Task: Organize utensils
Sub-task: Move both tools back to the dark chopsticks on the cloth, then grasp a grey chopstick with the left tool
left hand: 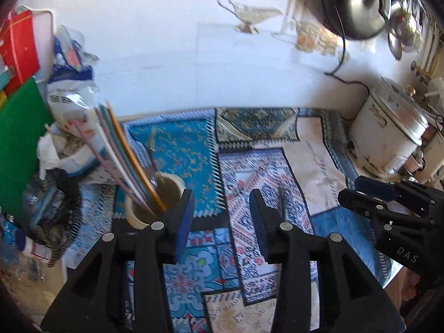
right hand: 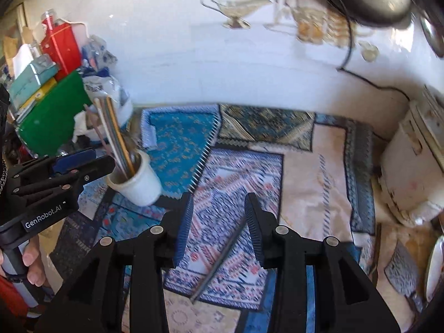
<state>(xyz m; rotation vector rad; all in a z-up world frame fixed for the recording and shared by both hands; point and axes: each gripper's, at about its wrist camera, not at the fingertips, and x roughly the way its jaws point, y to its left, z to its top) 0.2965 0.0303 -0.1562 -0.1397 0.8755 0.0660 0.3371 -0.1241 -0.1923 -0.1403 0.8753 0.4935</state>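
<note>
The right gripper (right hand: 219, 222) hangs over the near middle of the counter with its jaws partly apart and nothing between the pads. A thin dark utensil, perhaps a chopstick (right hand: 219, 263), lies flat on the patterned mat (right hand: 236, 172) just below and slightly behind the right-hand finger, running diagonally toward the near edge; it touches neither pad.

The left gripper (left hand: 220, 222) stands to the left of the right one, jaws likewise partly apart and empty, with bare mat showing in the gap. No earlier picture is at hand to tell how they got there. Its left finger is just beside the rim of a white cup (left hand: 155, 197), which holds a bunch of coloured chopsticks (left hand: 122, 155) leaning toward the far left. A hand (right hand: 30, 260) grips the left gripper's handle at the near left edge.

The middle of the counter, covered by overlapping mats, is open room. The left side is crowded: a green box (right hand: 52, 116), a red box (right hand: 63, 47) and plastic bags (left hand: 69, 91) stand against the cup. At the far right corner a white rice cooker (left hand: 388, 136) blocks the edge, its cord (left hand: 341, 55) trailing up the white wall (left hand: 152, 41).
</note>
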